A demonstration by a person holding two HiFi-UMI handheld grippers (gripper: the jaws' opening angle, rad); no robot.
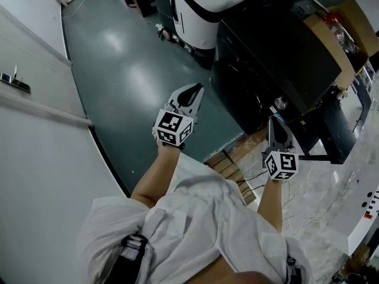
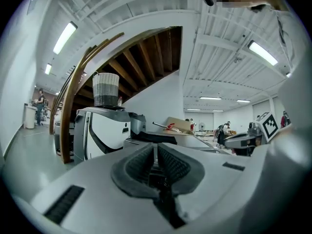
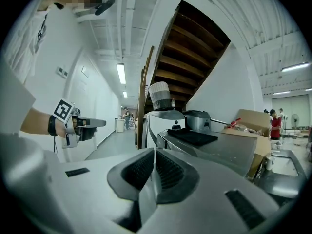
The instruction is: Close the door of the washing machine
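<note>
A dark, box-shaped machine (image 1: 278, 52) with a flat top stands ahead of me on the right; it also shows as the grey-sided machine (image 3: 214, 147) in the right gripper view. I cannot make out its door. Beside it is a white machine (image 1: 207, 5) with a woven basket (image 2: 106, 89) on top. My left gripper (image 1: 194, 90) is held level in the air, pads together, nothing between them. My right gripper (image 1: 273, 120) hovers near the dark machine's front corner, also shut and empty. Neither touches a machine.
A cardboard box (image 1: 340, 34) sits behind the dark machine. A wooden staircase (image 3: 190, 48) rises over the white machine. A white wall (image 1: 35, 99) runs along my left, with green floor (image 1: 130, 70) between. Cables (image 1: 296, 200) lie on the pale floor at right. People stand far off.
</note>
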